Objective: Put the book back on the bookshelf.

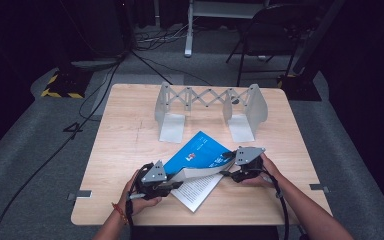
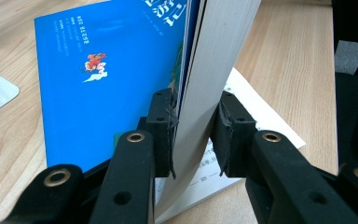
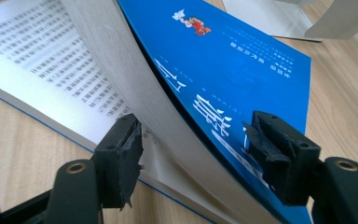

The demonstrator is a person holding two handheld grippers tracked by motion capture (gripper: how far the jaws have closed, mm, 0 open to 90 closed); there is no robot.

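A pale wooden bench [image 1: 130, 145] seen from above, with a person's forearms coming in from the bottom edge, each hand holding a two-jawed black claw. Near the front middle of the bench lies a blue-covered paperback book [image 1: 200, 152], opened partway: its lower pages rest flat on the wood showing printed text, while a thick block of pages with the blue cover is lifted and bowed upward. The left claw [image 1: 172, 186] is at the book's near left corner; in the left gripper view [image 2: 196, 135] its two jaws are clamped on that raised block of pages, pads pressing both sides of the white page edges, the blue cover to the left. The right claw [image 1: 230, 165] is at the book's right side; in the right gripper view [image 3: 193, 154] its jaws stand apart astride the curved block of pages and cover, neither pad pressing on it, so this claw is open around the book. Farther back on the bench, well apart from the book, stands a grey metal extendable bookend rack [image 1: 207, 107].
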